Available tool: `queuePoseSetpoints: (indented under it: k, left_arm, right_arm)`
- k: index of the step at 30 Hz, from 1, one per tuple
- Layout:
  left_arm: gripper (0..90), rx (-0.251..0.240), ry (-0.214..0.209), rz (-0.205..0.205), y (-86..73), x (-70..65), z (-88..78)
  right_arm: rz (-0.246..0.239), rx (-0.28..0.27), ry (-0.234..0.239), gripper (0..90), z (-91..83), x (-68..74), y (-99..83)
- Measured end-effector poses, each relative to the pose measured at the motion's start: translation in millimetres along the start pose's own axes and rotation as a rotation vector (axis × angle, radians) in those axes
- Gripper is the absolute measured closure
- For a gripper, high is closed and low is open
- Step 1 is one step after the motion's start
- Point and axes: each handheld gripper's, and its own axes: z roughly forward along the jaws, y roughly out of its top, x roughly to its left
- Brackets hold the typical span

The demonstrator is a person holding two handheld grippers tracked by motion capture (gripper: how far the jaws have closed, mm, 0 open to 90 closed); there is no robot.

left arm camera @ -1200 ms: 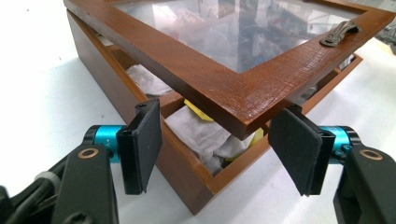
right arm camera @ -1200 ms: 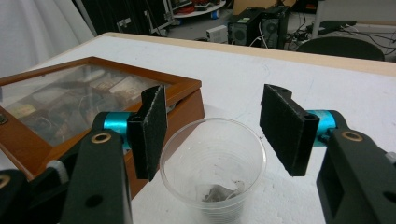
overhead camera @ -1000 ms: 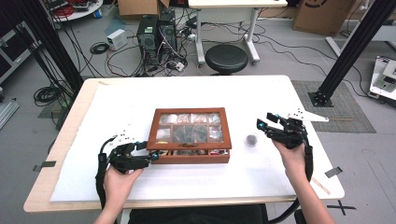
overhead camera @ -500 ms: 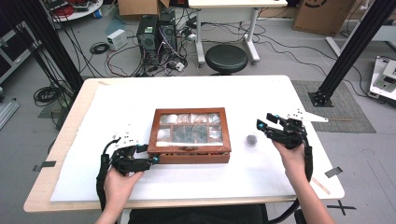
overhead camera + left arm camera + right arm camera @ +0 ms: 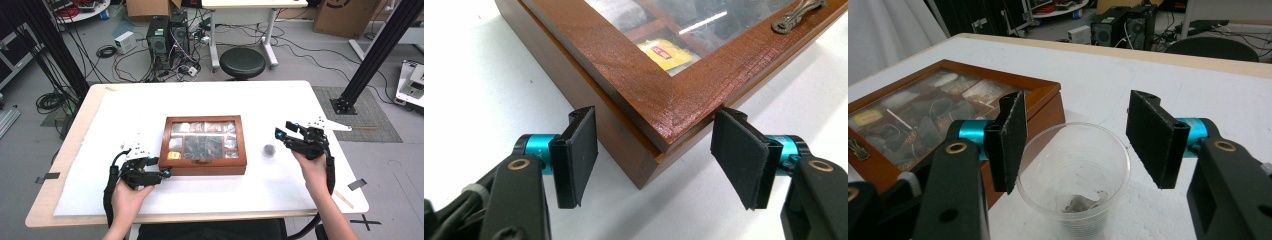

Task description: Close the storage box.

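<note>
Now the left gripper (image 5: 654,160), jaws spread, has closed in on the glass-lidded brown wooden box's (image 5: 659,95) corner; the right gripper (image 5: 1075,140) stays open above a clear plastic cup (image 5: 1073,175) on the white table (image 5: 250,100), cabled floor behind.

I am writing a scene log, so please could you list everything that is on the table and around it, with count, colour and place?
wooden box: 1, brown, glass lid shut, table centre
yellow packet: 1, inside box, near left gripper's corner
plastic cup: 1, clear, right of box, something small and grey inside
table: 1, white top
stool: 1, black, behind table
computer towers: 2, black, floor behind table
left gripper: 1, black, open around box corner
right gripper: 1, black, open over cup
</note>
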Motion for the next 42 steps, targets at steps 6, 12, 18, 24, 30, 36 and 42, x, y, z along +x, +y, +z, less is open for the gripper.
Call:
queuePoseSetpoints:
  k: [6,12,18,24,30,36,42]
  left_arm:
    - [35.2,0.021,-0.005,0.008,-2.1,-0.1,0.3]
    - [35.2,0.006,-0.01,0.009,-2.0,-0.6,-3.5]
    - [34.6,-0.052,-0.017,0.028,1.9,-2.0,-13.4]
    - [34.3,-0.184,-0.022,0.061,19.2,-0.7,-26.5]
    - [31.7,-0.323,-0.058,0.08,41.0,5.0,-31.1]
    - [29.7,-0.457,-0.114,0.084,54.7,5.6,-26.6]
    - [29.2,-0.482,-0.121,0.064,68.9,6.2,-22.6]
  right_arm:
    - [0.004,0.0,0.001,42.4,-0.2,-0.4,-0.4]
    - [0.0,-0.001,0.0,42.4,-0.8,-0.4,-0.9]
    - [0.003,-0.002,-0.004,42.1,-1.3,-1.2,-1.1]
    - [-0.001,-0.004,-0.009,42.1,-2.7,-1.5,-1.8]
    - [0.003,-0.011,-0.018,42.1,-7.0,-3.6,-2.8]
    - [0.008,-0.014,-0.024,41.7,-7.4,-6.1,-2.8]
    - [0.005,-0.015,-0.022,41.7,-7.8,-5.4,-2.8]
